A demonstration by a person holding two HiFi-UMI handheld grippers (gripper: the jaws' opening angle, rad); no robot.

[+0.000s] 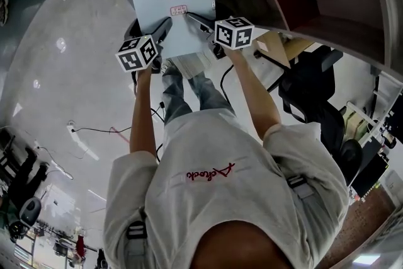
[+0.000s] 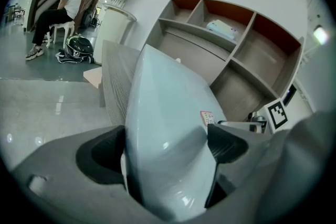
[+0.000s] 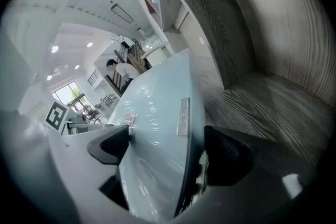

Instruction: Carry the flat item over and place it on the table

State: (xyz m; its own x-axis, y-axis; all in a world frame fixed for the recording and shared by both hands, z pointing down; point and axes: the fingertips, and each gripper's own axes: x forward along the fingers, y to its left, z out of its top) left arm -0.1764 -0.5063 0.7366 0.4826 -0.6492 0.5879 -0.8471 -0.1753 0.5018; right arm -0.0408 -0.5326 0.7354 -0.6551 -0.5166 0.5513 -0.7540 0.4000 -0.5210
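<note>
the flat item [image 1: 171, 0], a thin rectangular panel with a glossy pale-blue face and a small red-printed sticker [image 1: 179, 10], is held in the air by its near edge, above a shiny grey floor [image 1: 69, 72] and near wood-grain shelving [image 2: 231, 55]. the left gripper [image 2: 168, 145] has its dark, wedge-shaped jaws pressed against the panel's two faces. the right gripper [image 3: 168, 150] is clamped on it the same way, beside a silvery strip label [image 3: 182, 117] along the edge.

Person wears a white tee [image 1: 252, 211] with red script [image 1: 210, 173] and blue jeans [image 1: 179, 97]
</note>
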